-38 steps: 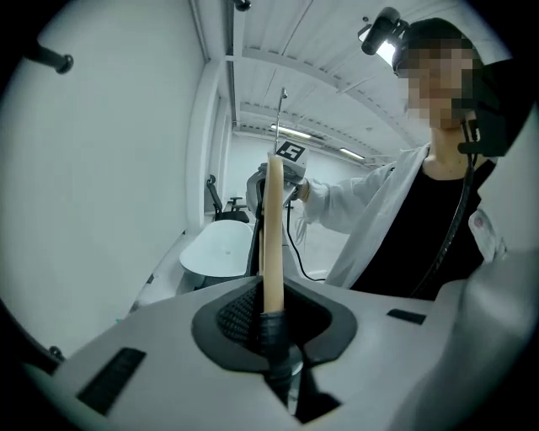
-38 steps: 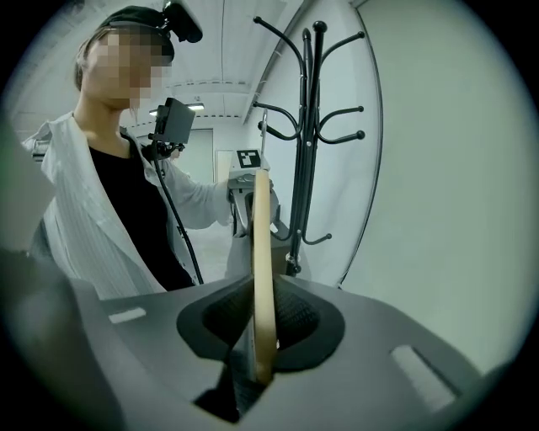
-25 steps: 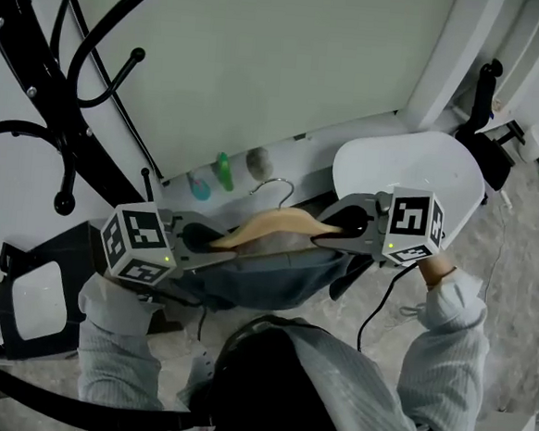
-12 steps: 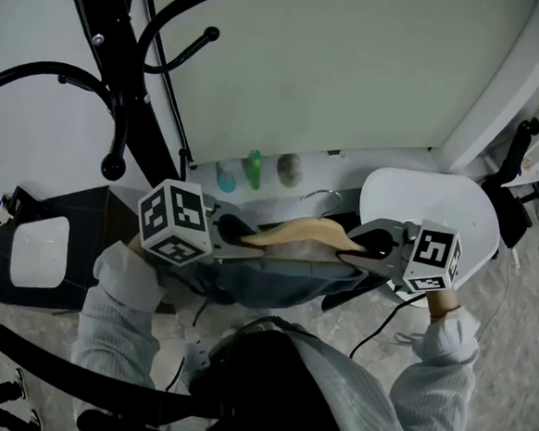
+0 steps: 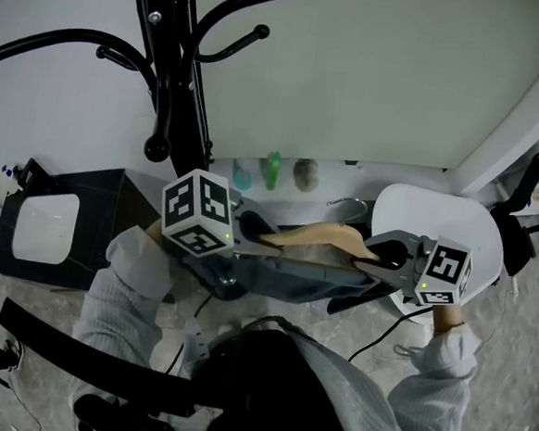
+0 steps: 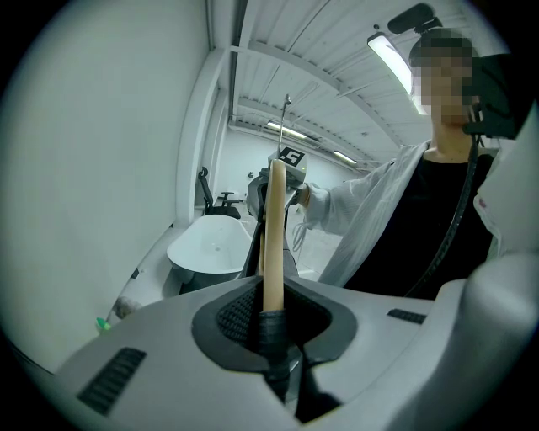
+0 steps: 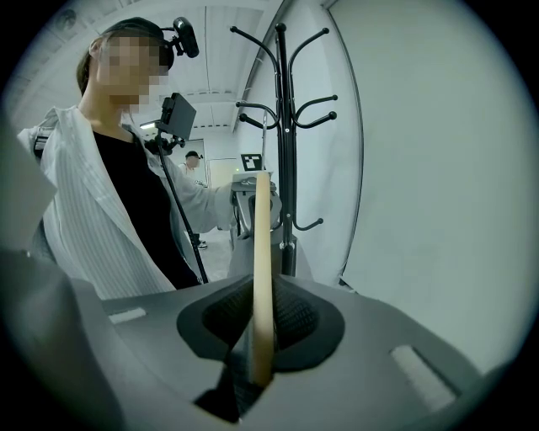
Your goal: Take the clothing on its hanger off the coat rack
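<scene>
- Grey-blue clothing (image 5: 297,279) on its pale wooden hanger (image 5: 319,234) is held level just in front of the person, and its metal hook (image 5: 349,203) catches on nothing.
- The left gripper (image 5: 266,239) and right gripper (image 5: 376,254) each clamp one end of the hanger.
- The black metal coat rack (image 5: 182,82) stands apart behind, so the lift-off looks done; only setting the clothing down seems left.

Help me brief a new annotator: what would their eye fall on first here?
The wooden hanger, with a dark garment draped over it, is held level at the head view's middle. The left gripper is shut on one end and the right gripper on the other. The black coat rack stands upper left by the wall, the hanger's hook clear of it.
</scene>
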The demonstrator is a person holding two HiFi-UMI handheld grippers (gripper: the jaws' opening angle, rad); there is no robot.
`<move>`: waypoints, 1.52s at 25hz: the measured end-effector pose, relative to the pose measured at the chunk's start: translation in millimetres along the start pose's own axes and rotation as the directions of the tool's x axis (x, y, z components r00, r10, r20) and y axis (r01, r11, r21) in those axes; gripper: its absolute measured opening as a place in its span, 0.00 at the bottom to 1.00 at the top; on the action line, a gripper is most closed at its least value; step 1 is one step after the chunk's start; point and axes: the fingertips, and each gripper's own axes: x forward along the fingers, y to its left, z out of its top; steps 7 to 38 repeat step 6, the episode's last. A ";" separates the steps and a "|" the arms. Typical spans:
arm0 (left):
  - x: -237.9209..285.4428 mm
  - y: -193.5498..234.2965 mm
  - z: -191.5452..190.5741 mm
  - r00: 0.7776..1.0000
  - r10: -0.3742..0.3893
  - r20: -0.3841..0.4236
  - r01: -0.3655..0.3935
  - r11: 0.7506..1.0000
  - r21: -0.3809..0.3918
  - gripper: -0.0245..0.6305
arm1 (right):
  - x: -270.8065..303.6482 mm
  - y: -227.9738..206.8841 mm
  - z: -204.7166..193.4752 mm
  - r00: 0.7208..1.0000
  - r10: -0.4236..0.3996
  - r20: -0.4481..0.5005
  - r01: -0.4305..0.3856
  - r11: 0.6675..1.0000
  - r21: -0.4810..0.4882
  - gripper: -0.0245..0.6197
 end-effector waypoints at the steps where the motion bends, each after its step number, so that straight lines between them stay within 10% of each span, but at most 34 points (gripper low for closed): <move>1: -0.2 0.3 -0.1 1.000 -0.001 -0.001 0.001 1.000 0.001 0.11 | 0.2 -0.1 0.0 1.000 -0.001 0.001 0.001 1.000 0.001 0.12; 38: 2.1 2.0 -2.4 1.000 -0.015 -0.005 0.015 1.000 0.004 0.11 | 1.9 0.4 -3.9 1.000 -0.014 -0.004 0.014 1.000 0.017 0.12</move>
